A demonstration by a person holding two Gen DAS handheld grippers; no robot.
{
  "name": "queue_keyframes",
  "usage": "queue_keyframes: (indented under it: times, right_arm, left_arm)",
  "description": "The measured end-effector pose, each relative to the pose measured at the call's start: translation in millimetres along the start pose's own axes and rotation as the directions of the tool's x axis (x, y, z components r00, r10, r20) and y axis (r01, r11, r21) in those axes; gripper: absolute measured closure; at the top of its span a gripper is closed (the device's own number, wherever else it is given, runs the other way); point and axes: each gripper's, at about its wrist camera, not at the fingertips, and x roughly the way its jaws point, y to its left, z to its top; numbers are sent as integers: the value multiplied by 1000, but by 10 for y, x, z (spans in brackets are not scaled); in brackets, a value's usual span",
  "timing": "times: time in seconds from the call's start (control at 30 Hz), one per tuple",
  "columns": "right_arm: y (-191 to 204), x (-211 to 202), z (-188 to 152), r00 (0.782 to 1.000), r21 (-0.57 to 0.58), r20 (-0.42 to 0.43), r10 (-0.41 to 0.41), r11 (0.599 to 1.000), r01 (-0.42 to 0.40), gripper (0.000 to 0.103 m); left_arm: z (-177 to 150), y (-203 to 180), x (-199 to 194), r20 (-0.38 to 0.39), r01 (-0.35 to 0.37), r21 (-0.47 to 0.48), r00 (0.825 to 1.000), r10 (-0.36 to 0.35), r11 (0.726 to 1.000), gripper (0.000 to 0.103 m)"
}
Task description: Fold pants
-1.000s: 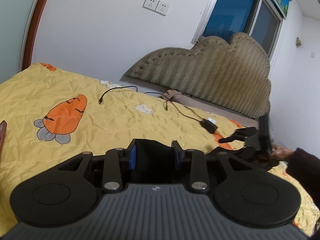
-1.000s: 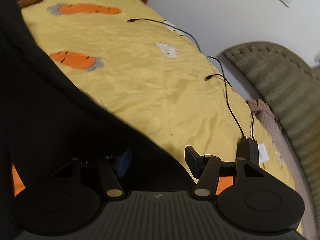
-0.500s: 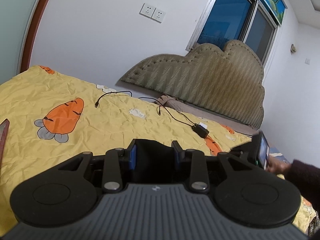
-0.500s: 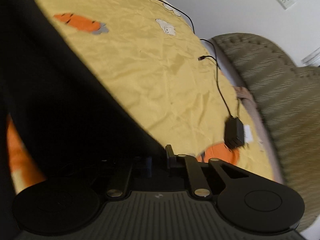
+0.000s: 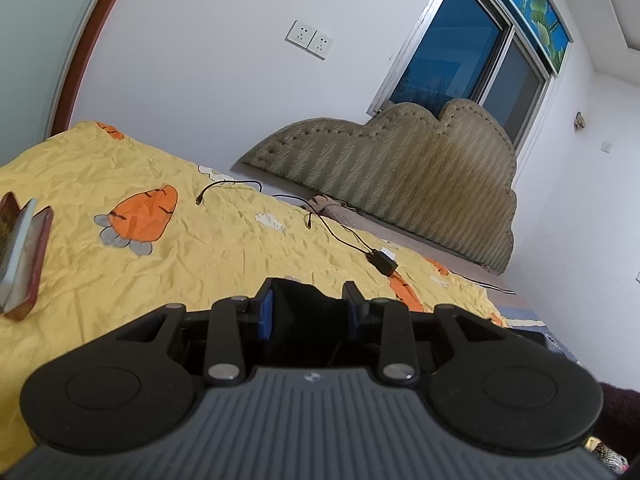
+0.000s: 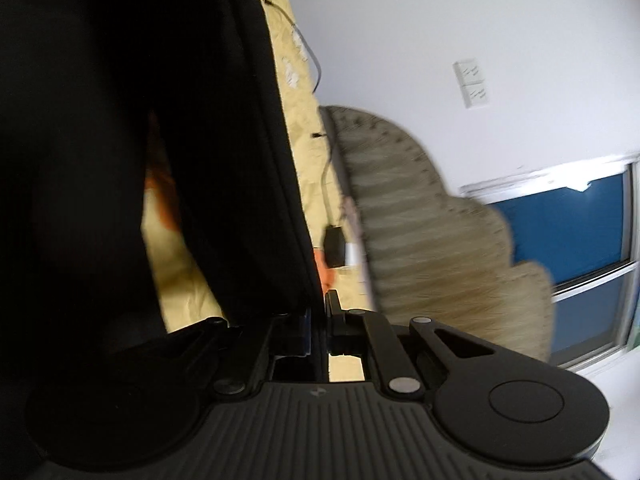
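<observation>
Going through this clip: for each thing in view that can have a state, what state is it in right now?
left gripper: shut on a bunch of black cloth.
right gripper: shut on the edge of the pants.
pants: lifted, hanging off the bedsheet, not folded flat.
bedsheet: spread, wrinkled.
charger: lying on the bedsheet, cable trailing loose.
phone: lying on the bedsheet, apart from the pants.
window: appears closed.
</observation>
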Motion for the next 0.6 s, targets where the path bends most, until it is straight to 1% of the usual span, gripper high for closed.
queue_keyframes:
  times: [0.1, 0.23, 0.33, 0.4, 0.47, 0.53, 0.6]
  right_arm:
    - [5, -315, -66, 1000, 51, -21, 4, 999, -3, 97]
    - [84, -687, -144, 999, 75, -37, 2, 997, 1, 97]
    - [161, -930, -177, 999, 68, -38, -7, 998, 9, 97]
    - [180, -1028, -171, 999, 75, -32, -12, 997, 14, 97]
    - [180, -1034, -172, 999, 80, -25, -44, 996, 46, 97]
    - [198, -977, -181, 997, 47, -43, -69, 996, 70, 97]
    - [154, -999, -217, 996, 86, -33, -84, 992, 86, 95]
  left_arm:
    - [-72, 45, -113, -3, 2, -30, 1000, -3, 1000, 72]
    - [-188, 132, -238, -21, 3, -60, 1000, -4, 998, 72]
    - [-274, 162, -308, -41, 8, -69, 999, -11, 998, 72]
    - [-331, 181, -328, -51, 16, -75, 998, -20, 997, 72]
    - [-380, 196, -311, -62, 11, -83, 998, -16, 996, 72]
    - [-404, 216, -308, -67, 15, -98, 998, -21, 995, 72]
    - [-408, 219, -312, -69, 16, -98, 997, -23, 995, 73]
